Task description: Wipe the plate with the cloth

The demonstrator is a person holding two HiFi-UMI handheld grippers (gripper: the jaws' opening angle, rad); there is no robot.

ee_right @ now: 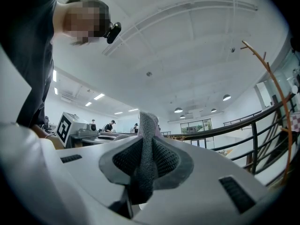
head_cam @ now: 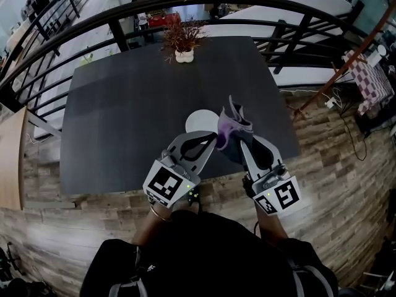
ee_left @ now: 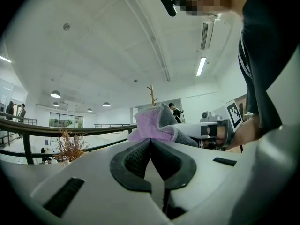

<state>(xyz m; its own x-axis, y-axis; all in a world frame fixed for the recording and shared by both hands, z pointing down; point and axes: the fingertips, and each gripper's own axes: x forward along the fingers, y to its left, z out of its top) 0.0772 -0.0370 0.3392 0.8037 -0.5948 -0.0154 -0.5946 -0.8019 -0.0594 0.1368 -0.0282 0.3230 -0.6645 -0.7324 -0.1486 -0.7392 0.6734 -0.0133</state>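
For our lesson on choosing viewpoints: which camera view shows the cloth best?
The head view: the cloth shows whole, purple and grey, gripped by the right tongs. The left gripper view catches only its upper folds, the rest hidden behind that gripper's body; the right gripper view shows just a grey strip pinched between those tongs.

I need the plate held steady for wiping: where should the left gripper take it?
Probably by the rim of the plate, at its left edge. It lies flat on the table, so only the thin rim offers a bite, and the cloth in the right gripper crowds its right side. The left gripper is shut, so open it first.
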